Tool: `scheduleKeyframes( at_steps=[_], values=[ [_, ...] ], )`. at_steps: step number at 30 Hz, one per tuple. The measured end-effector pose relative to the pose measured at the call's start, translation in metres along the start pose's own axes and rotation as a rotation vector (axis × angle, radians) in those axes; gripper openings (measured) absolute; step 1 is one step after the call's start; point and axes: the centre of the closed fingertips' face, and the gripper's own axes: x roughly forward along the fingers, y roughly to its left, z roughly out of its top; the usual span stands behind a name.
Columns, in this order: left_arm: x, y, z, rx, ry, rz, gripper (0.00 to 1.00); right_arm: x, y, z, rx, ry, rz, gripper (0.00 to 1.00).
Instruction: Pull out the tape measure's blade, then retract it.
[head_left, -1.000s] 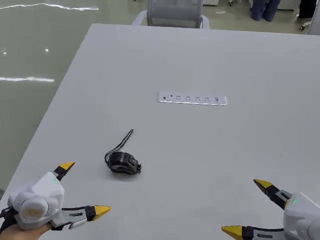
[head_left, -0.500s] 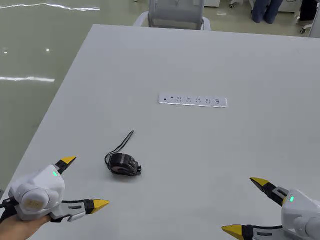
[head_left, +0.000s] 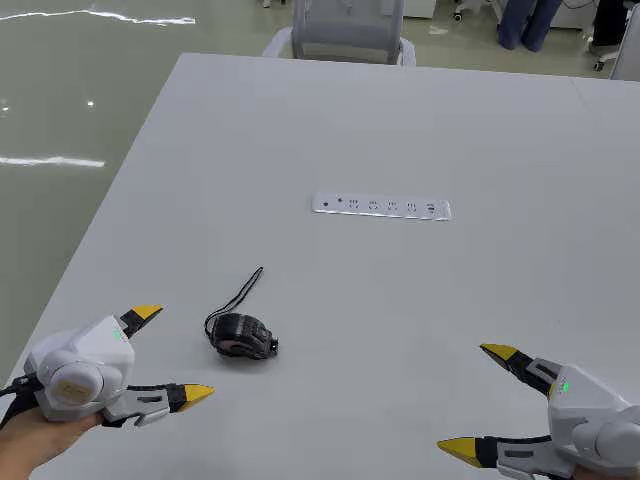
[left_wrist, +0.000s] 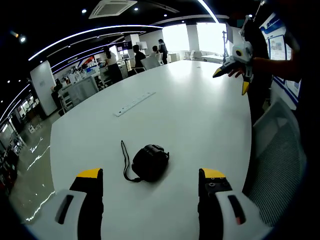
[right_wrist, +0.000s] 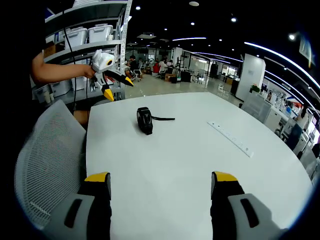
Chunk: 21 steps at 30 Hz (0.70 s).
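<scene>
"How do the person's white plastic left tongs with black jaws and yellow tips (head_left: 173, 352) stand?"

"They sit low at the left of the head view, cupped from beneath by the person's left hand (head_left: 35, 440). The jaws are spread wide with nothing between them, and the tips point forward and to the right."

"And the matching white right tongs (head_left: 472, 400)?"

"Low at the right, jaws just as wide apart and empty, tips pointing leftward. In the right gripper view the person's bare left forearm (right_wrist: 52, 72) reaches in, holding its tongs raised."
</scene>
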Motion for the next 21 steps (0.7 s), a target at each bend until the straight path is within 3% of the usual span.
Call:
scheduleKeyframes(
  at_steps=[12, 21],
  values=[
    [0.020, 0.007, 0.006, 0.067, 0.041, -0.075, 0.68, 0.018, -0.015, 0.008, -0.073, 0.010, 0.054, 0.76],
    [0.035, 0.010, 0.001, 0.129, 0.089, -0.129, 0.64, 0.038, -0.022, 0.011, -0.112, 0.027, 0.095, 0.75]
  ],
)
